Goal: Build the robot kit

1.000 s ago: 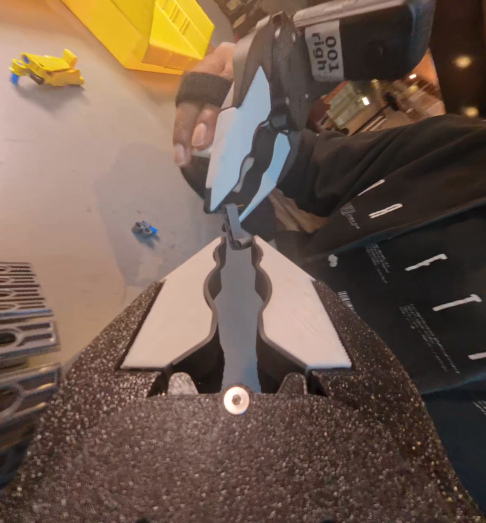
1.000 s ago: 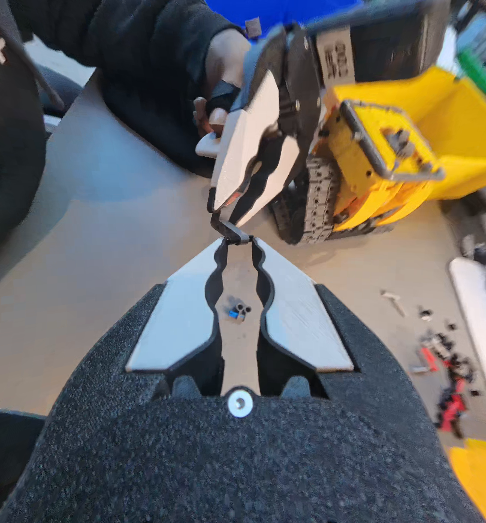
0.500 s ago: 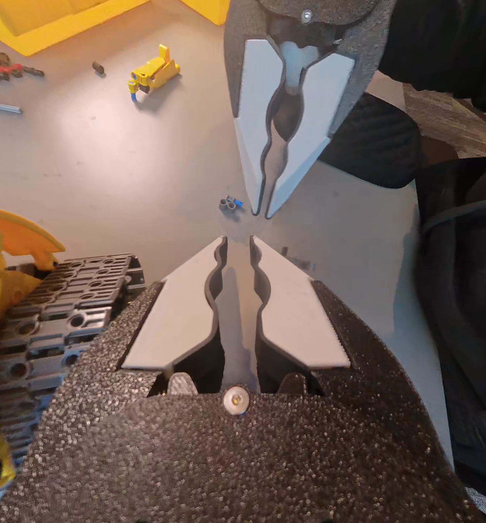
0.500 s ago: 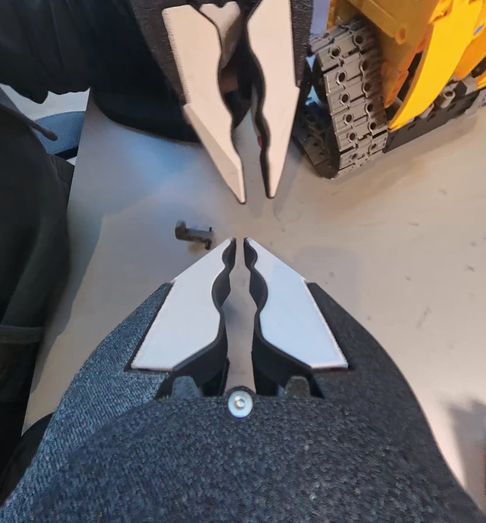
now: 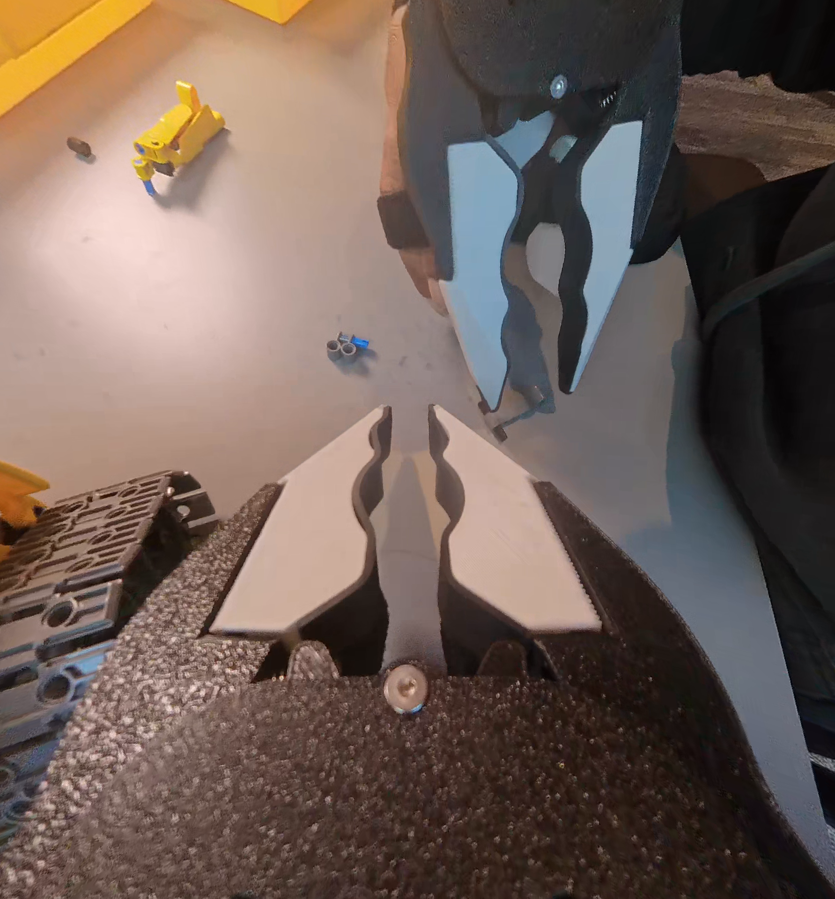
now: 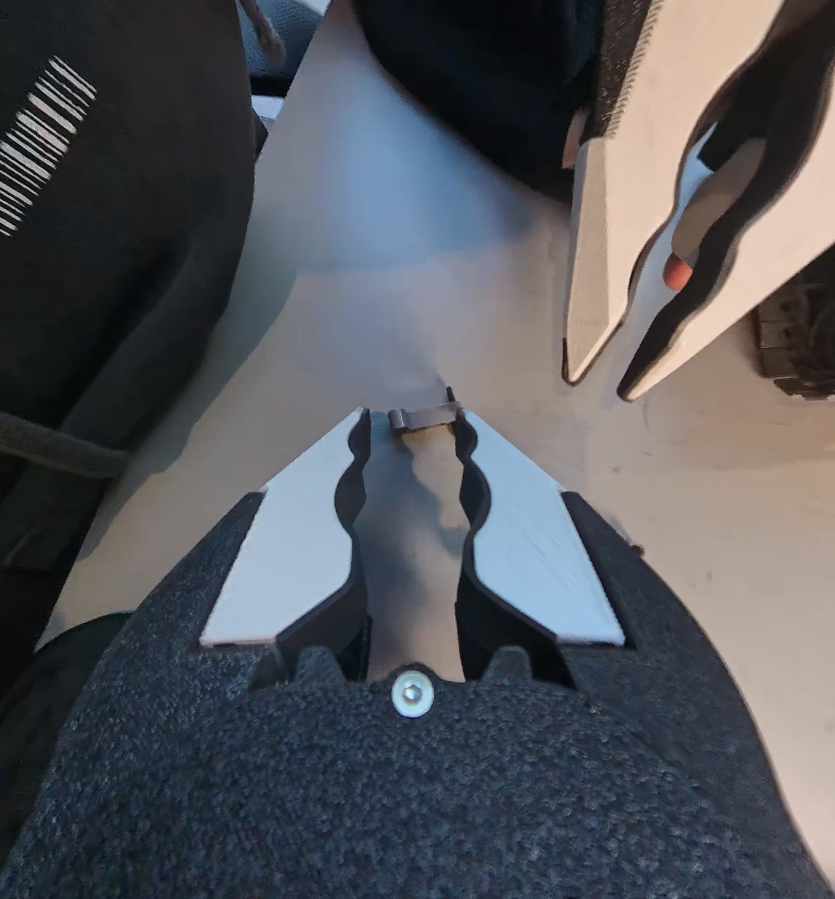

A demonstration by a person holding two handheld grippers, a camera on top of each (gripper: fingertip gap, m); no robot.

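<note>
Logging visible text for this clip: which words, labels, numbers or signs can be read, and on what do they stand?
No word or number can be read in either view.
White barcode-style print on the person's black garment, right wrist view: blurred bars only, no legible characters.

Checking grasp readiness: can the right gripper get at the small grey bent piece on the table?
Probably yes: the right gripper is open, the grey bent piece lies at its fingertips, nothing between.
</note>
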